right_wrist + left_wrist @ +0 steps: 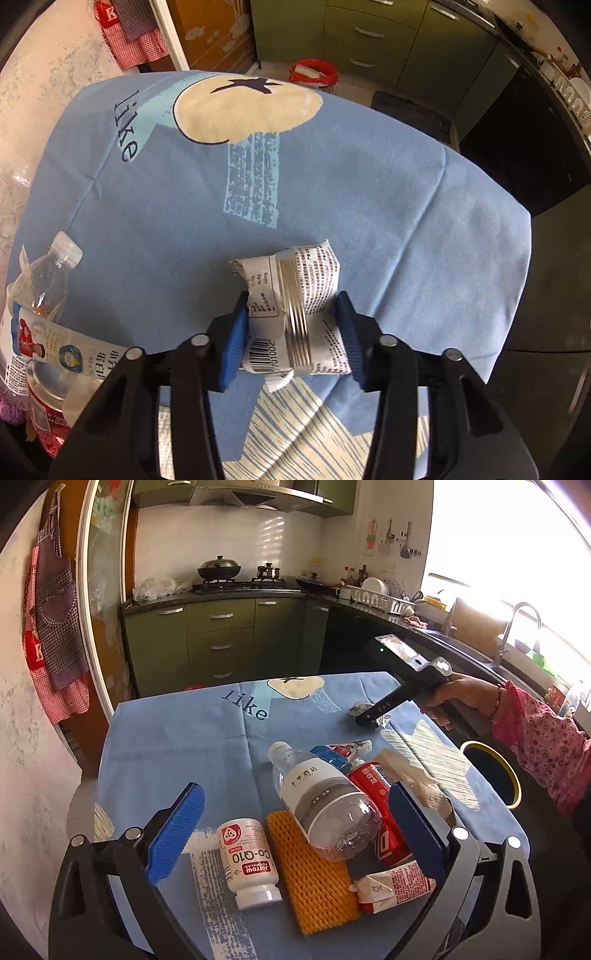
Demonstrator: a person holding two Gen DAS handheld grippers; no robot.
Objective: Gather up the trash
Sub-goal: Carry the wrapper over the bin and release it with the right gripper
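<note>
**A:** What are you holding on the right?

**B:** Your right gripper (293, 332) is clamped on a white snack wrapper (295, 295), one blue pad pressing each side. The wrapper is printed with small black text and a barcode, has a ribbed silver seam running along its middle, and looks puffed and crumpled. It sits low over the blue tablecloth (369, 203), toward the right side of the table; you cannot tell whether it is touching the cloth.

**A:** And your left?

**B:** Your left gripper (295, 830) is spread wide with nothing between the pads. Below it lie a white Co-Q10 pill bottle (248, 864), a yellow foam net sleeve (310, 871), a clear plastic bottle (317, 797) resting on a red can (380, 812), and a red-and-white carton (395, 886).

**A:** Anything you can't make out?

**B:** From the left wrist view, the wrapper is mostly hidden behind the right gripper's fingers. The can is half covered by the bottle, and the carton is partly behind the right pad. The window is blown out by glare.

**A:** The room?

**B:** A kitchen: green cabinets (221, 635), a stove with a lidded wok (219, 568), a dish rack (380, 598), a sink tap (517, 627). A black bin with a yellow rim (495, 771) stands just beside the table on the right.
</note>
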